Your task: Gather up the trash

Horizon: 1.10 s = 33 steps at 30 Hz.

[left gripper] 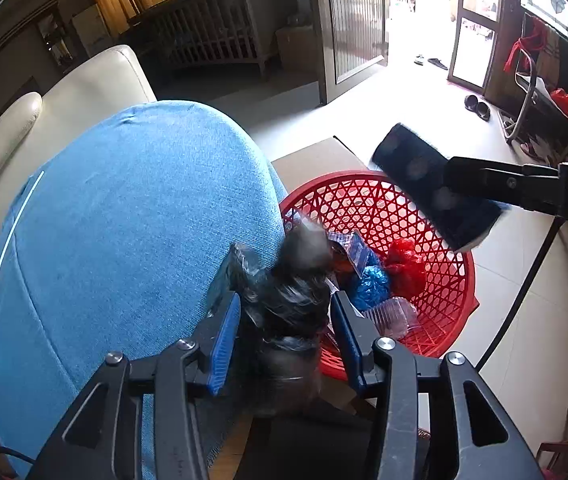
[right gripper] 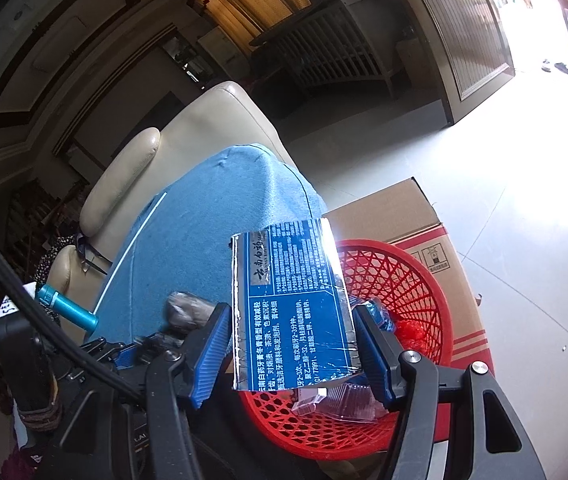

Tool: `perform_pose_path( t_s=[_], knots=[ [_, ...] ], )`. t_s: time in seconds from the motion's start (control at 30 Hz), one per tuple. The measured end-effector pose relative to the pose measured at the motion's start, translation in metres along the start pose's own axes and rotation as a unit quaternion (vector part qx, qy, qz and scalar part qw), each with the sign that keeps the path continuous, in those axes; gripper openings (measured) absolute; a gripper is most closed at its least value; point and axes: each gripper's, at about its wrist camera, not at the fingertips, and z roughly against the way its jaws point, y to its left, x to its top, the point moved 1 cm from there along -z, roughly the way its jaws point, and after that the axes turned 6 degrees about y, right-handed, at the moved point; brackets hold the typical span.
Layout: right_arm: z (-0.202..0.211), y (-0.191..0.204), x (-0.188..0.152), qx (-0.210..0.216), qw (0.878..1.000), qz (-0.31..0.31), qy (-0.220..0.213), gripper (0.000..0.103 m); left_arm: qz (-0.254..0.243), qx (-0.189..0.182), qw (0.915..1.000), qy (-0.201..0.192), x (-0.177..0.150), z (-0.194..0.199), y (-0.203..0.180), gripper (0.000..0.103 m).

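My left gripper (left gripper: 286,320) is shut on a crumpled black plastic bag (left gripper: 290,296), held at the near rim of the red mesh basket (left gripper: 436,280). The basket holds red and blue plastic scraps and a clear plastic tray (left gripper: 394,316). My right gripper (right gripper: 292,344) is shut on a flattened blue toothpaste box (right gripper: 296,304), held over the basket (right gripper: 404,280). From the left wrist view the right gripper (left gripper: 444,188) hangs over the basket's far side, the box blurred.
A blue cloth-covered surface (left gripper: 123,240) lies left of the basket, with a cream sofa (left gripper: 83,92) behind it. A cardboard box (right gripper: 424,232) stands behind the basket. A black cable (left gripper: 524,288) runs down the tiled floor at the right.
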Motion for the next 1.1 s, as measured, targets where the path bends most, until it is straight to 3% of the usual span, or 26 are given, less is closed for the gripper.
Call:
perform_pose_path(
  t_s=[0.1, 0.47, 0.7, 0.83, 1.1],
  knots=[
    [0.0, 0.0, 0.001, 0.008, 1.0, -0.005, 0.002, 0.065, 0.0, -0.002, 1.0, -0.005, 0.0, 0.001, -0.001, 0.055],
    [0.001, 0.005, 0.003, 0.008, 1.0, -0.001, 0.0, 0.065, 0.011, 0.005, 0.9999, -0.009, 0.0, 0.005, 0.004, 0.056],
    [0.003, 0.012, 0.003, 0.009, 1.0, 0.009, 0.0, 0.065, 0.037, 0.04, 0.998, -0.031, -0.003, 0.021, 0.021, 0.056],
    [0.005, 0.021, 0.003, 0.009, 1.0, 0.022, -0.002, 0.065, 0.062, 0.059, 0.995, -0.052, -0.009, 0.034, 0.037, 0.073],
    [0.007, 0.049, 0.0, 0.014, 0.998, 0.054, -0.001, 0.065, 0.099, 0.116, 0.9842, -0.089, -0.025, 0.066, 0.067, 0.074]
  ],
)
